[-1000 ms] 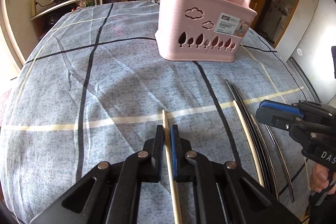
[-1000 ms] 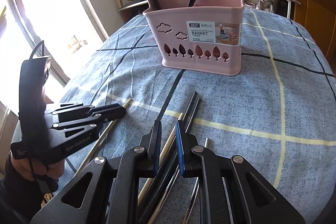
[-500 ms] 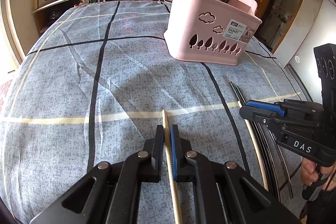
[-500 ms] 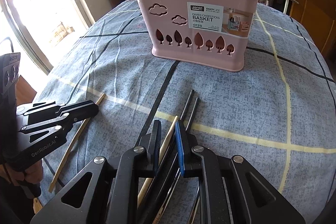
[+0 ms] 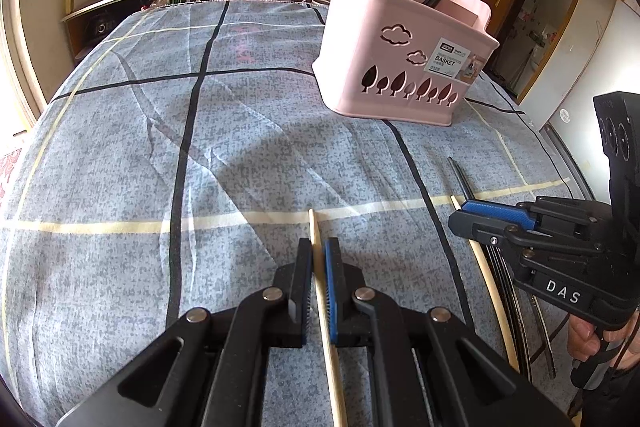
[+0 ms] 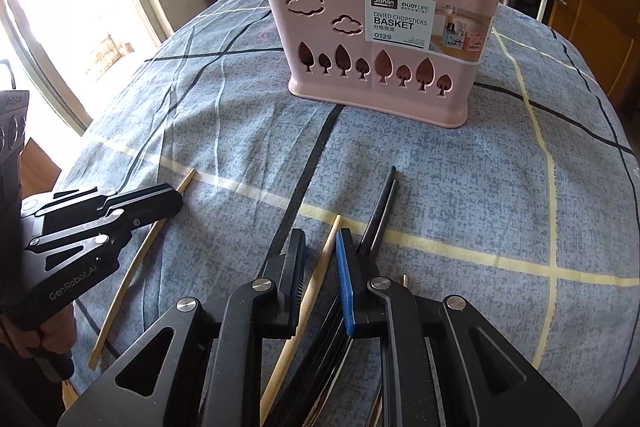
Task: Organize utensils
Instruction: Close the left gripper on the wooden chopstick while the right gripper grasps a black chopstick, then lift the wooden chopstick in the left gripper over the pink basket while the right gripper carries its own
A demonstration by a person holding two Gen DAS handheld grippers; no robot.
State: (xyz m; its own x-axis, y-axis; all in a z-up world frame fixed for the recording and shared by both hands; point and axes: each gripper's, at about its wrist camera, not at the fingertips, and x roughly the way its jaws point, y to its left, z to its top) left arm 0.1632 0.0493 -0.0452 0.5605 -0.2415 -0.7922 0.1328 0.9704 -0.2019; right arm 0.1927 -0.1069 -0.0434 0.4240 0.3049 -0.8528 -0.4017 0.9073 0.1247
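Left gripper (image 5: 318, 247): jaws clamped on a single wooden chopstick (image 5: 326, 327), which lies along the checked cloth (image 5: 120, 167); grip unchanged over the last second.
Right gripper (image 6: 320, 243): jaws have just been opening slightly; a second wooden chopstick (image 6: 316, 279) sits between them, not visibly pinched. Judged a re-set before the pick.
Hand pose: both grippers slant steeply down at the cloth, side by side.
Loose pile: black chopsticks (image 6: 380, 211) just beside the right jaw.
Pink basket (image 6: 400, 95): far, upright, already holding dark chopsticks.
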